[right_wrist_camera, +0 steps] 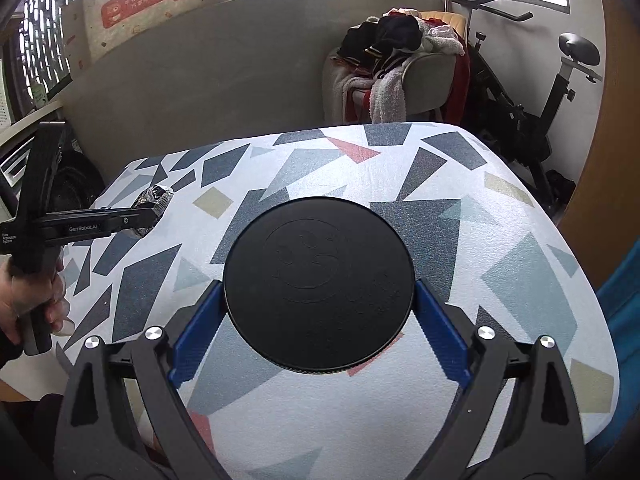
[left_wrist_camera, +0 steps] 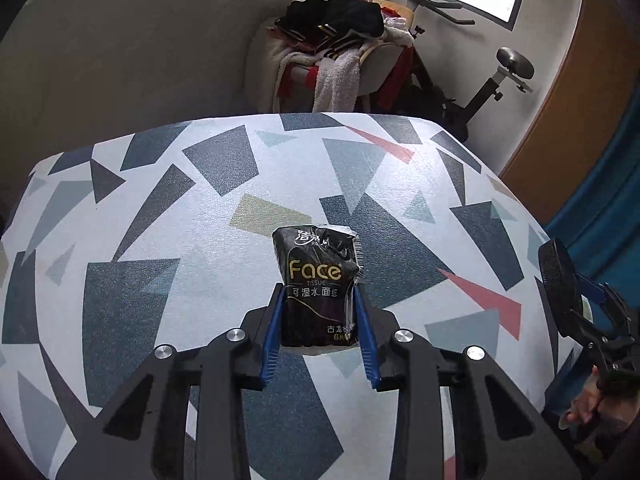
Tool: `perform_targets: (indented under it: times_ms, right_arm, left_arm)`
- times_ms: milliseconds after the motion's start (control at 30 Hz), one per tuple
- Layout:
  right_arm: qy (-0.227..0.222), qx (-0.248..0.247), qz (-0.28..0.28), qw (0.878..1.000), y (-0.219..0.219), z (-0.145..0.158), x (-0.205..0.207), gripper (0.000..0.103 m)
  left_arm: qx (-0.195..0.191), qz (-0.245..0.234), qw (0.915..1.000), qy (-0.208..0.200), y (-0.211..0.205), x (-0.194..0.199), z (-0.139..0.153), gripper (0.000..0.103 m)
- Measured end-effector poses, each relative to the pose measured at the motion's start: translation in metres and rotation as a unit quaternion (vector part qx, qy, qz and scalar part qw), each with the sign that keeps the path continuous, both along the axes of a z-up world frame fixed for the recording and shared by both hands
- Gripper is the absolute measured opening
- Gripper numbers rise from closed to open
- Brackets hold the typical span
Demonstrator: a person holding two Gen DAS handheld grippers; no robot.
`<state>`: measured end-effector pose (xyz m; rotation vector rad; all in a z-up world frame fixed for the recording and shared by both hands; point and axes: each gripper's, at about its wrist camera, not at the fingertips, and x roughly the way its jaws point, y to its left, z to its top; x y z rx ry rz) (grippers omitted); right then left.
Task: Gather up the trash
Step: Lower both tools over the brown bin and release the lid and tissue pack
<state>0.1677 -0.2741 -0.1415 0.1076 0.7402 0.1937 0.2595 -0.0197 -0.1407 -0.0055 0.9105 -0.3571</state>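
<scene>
A black "Face" tissue packet [left_wrist_camera: 316, 276] stands upright between the blue pads of my left gripper [left_wrist_camera: 319, 294], which is shut on its lower half above the patterned table [left_wrist_camera: 160, 220]. From the right wrist view the same packet [right_wrist_camera: 158, 196] shows at the tip of the left gripper [right_wrist_camera: 146, 214], over the table's left side. My right gripper [right_wrist_camera: 318, 290] is shut on a flat black round disc [right_wrist_camera: 320, 256], with one pad on each side of its rim. The left wrist view shows that disc [left_wrist_camera: 558, 280] edge-on at the table's right edge, held by the right gripper [left_wrist_camera: 592, 300].
The tablecloth [right_wrist_camera: 500, 240] bears grey, blue and red shapes. Behind the table stand a chair piled with clothes [left_wrist_camera: 340, 52] and an exercise bike [right_wrist_camera: 560, 92]. A grey panel [left_wrist_camera: 140, 60] runs along the back left. A person's hand [right_wrist_camera: 36, 300] grips the left handle.
</scene>
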Motion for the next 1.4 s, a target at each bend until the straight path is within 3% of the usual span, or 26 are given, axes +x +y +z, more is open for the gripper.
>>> perform_targets:
  times_ms: [333,700,900,1133,1400]
  right_arm:
    - [-0.009,-0.017,0.038,0.999,0.025,0.018,-0.052,0.091]
    - [-0.014,-0.018,0.063,0.998,0.047,0.023,-0.091,0.091]
    - [-0.021,-0.025,0.078,0.996,0.055,0.022,-0.103,0.091]
    - [-0.014,-0.031,0.085,0.996,0.059,0.013,-0.111,0.091]
    - [-0.022,-0.037,0.094,0.995,0.062,0.013,-0.122,0.091]
  left_arm:
    - [-0.04,-0.002,0.999,-0.017,0.021,-0.111,0.014,0.033]
    - [-0.039,-0.021,0.9985,-0.033,0.034,-0.199,0.016,0.033]
    - [-0.028,-0.034,0.9978,-0.049,0.039,-0.234,0.015,0.033]
    - [-0.046,-0.045,0.9963,-0.056,0.045,-0.259,0.005,0.034]
    - [-0.068,-0.037,0.9965,-0.032,0.049,-0.275,-0.019,0.034]
